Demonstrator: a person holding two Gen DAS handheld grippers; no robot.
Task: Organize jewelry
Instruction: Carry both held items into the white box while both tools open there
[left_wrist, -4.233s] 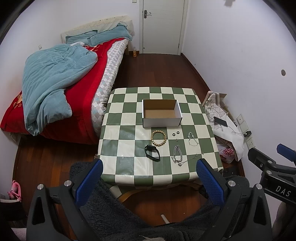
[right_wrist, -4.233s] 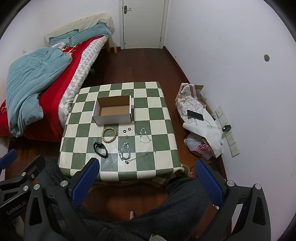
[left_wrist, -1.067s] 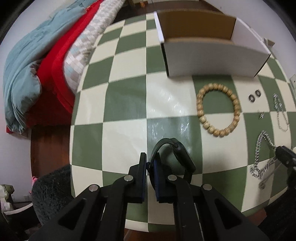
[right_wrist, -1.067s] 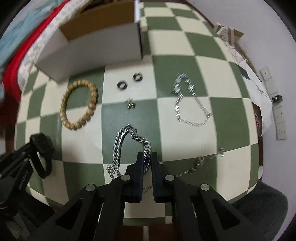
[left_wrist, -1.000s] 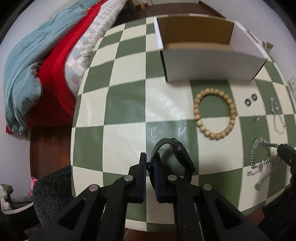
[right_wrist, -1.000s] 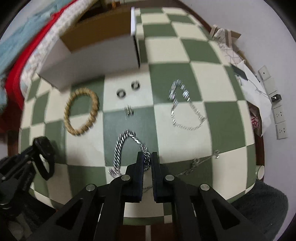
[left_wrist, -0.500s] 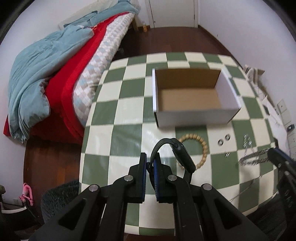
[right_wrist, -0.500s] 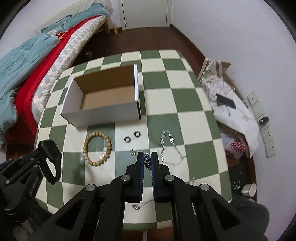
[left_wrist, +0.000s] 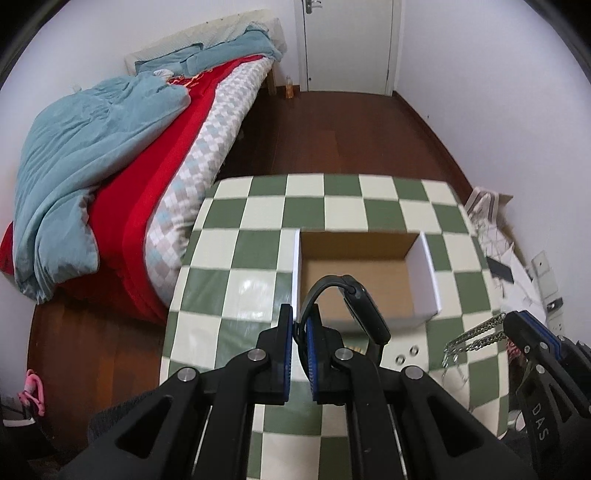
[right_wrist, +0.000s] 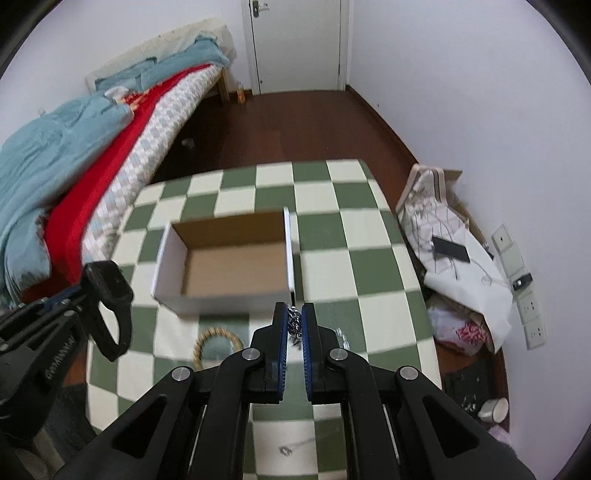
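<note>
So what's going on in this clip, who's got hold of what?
A person is tidying jewelry off a checkered table with two handheld grippers. The left gripper is shut on a black wristband; the right gripper is shut on a silver chain. Both are lifted, near the open cardboard box, which looks empty. A beaded bracelet and two small rings lie on the table.

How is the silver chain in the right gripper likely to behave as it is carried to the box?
Probably floppy: in the left wrist view the silver chain droops in two loose strands from the right gripper. It will likely swing, and may snag the white box wall. Its metal links look heavy for their size, so the pinch could slip.
</note>
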